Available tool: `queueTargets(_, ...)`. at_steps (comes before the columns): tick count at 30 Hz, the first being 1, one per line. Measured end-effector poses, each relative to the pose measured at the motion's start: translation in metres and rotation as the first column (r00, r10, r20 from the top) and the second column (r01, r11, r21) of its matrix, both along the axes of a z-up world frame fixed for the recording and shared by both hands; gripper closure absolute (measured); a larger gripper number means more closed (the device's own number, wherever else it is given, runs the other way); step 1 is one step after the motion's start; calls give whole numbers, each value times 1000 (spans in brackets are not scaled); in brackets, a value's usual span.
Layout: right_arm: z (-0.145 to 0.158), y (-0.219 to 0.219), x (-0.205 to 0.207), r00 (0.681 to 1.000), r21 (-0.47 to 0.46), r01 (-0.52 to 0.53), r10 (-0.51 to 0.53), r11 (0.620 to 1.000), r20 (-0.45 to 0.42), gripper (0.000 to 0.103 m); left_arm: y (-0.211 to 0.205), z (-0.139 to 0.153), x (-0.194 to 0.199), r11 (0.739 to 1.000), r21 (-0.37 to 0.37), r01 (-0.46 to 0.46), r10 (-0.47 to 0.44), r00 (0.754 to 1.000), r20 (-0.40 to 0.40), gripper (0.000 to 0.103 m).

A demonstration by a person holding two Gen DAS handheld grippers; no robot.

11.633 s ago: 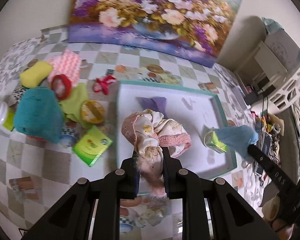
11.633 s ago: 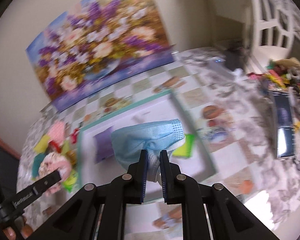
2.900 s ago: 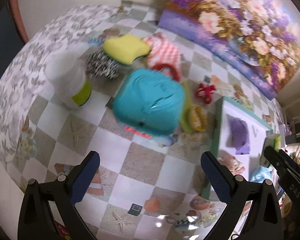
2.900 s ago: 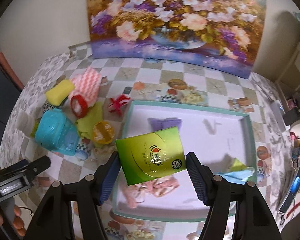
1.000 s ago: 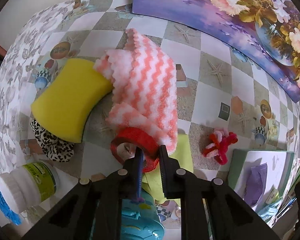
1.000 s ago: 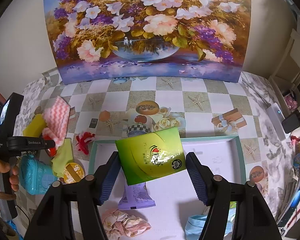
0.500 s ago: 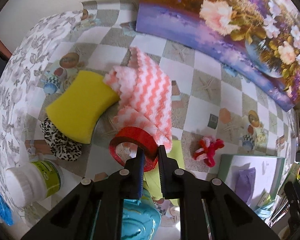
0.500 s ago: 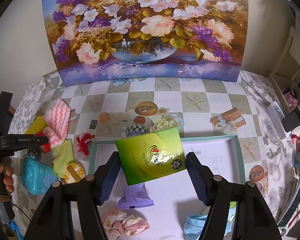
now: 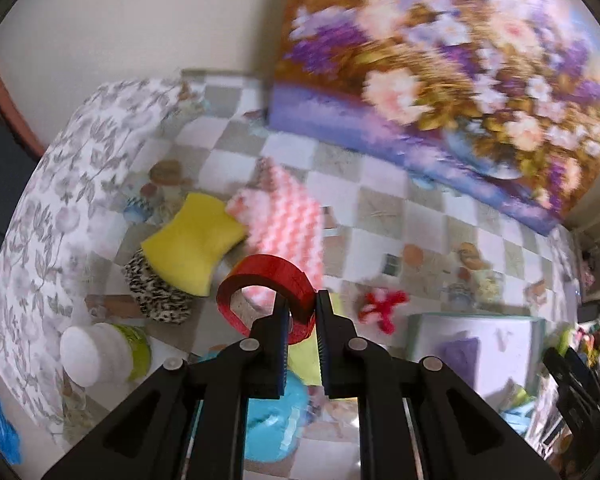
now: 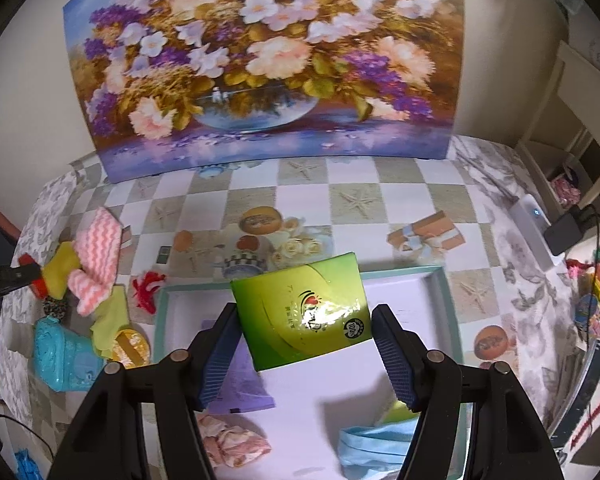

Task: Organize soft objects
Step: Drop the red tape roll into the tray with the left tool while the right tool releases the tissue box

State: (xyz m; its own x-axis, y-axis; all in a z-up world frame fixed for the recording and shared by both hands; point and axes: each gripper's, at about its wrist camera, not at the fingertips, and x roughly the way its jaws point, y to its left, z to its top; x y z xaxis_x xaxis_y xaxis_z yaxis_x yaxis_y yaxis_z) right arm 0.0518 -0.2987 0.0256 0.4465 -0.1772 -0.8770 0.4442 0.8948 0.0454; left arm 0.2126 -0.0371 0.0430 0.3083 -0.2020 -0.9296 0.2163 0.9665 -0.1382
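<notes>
My left gripper (image 9: pixel 302 312) is shut on a red tape roll (image 9: pixel 266 280) and holds it in the air above the pile at the table's left. Under it lie a yellow sponge (image 9: pixel 192 248), a pink zigzag cloth (image 9: pixel 288 224), a leopard scrunchie (image 9: pixel 156 292) and a red bow (image 9: pixel 382 308). My right gripper (image 10: pixel 305 314) is shut on a green tissue pack (image 10: pixel 304 320), held over the teal-rimmed white tray (image 10: pixel 440 276). In the tray lie a purple pack (image 10: pixel 240 388), a pink floral scrunchie (image 10: pixel 232 444) and a blue face mask (image 10: pixel 376 444).
A flower painting (image 10: pixel 260 60) leans on the wall behind the table. A white bottle (image 9: pixel 100 350) and a turquoise container (image 10: pixel 60 356) stand at the front left, with a yellow-green cloth (image 10: pixel 114 316) and a gold lid (image 10: pixel 130 346) beside them. Cables and clutter (image 10: pixel 596 280) crowd the right edge.
My left gripper has risen with the red tape roll, lifting it clear of the pink cloth and the pile. The right gripper has shifted slightly, still holding the green pack.
</notes>
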Motion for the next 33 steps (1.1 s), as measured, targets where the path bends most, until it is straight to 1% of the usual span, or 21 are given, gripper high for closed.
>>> queueTargets(3, -1, -7, -4, 1000, -14, 17, -17, 1000, -11, 34, -24, 11, -21, 997, -38, 68, -67, 997, 27, 90)
queueTargets(7, -9, -20, -10, 998, -40, 43, -45, 998, -53, 34, -59, 7, -47, 985, -65, 159, -158, 987, 22, 90)
queueTargets(10, -16, -29, -14, 995, -47, 59, -63, 997, -82, 34, -86, -11, -66, 977, -57, 206, -206, 979, 1, 90)
queueTargets(15, -27, -42, -22, 990, -50, 75, -80, 996, -119, 34, -125, -53, -92, 964, 12, 267, -266, 962, -61, 90)
queueTargets(20, -42, -49, -24, 986, -29, 74, -77, 997, -150, 34, -151, -71, -111, 943, 34, 331, -327, 941, -84, 90)
queueTargets(23, -50, -51, -24, 982, -25, 74, -77, 997, -171, 34, -157, -81, -117, 938, 38, 343, -339, 936, -97, 90)
queueTargets(26, -54, -52, -24, 980, -24, 72, -76, 997, -183, 34, -159, -90, -117, 941, 26, 338, -333, 936, -119, 90)
queueTargets(29, -57, -53, -24, 978, -26, 74, -77, 997, -194, 34, -163, -95, -117, 943, 17, 333, -329, 936, -123, 90)
queueTargets(33, -61, -53, -23, 975, -30, 69, -74, 997, -209, 34, -171, -104, -122, 937, -3, 351, -347, 927, -143, 90)
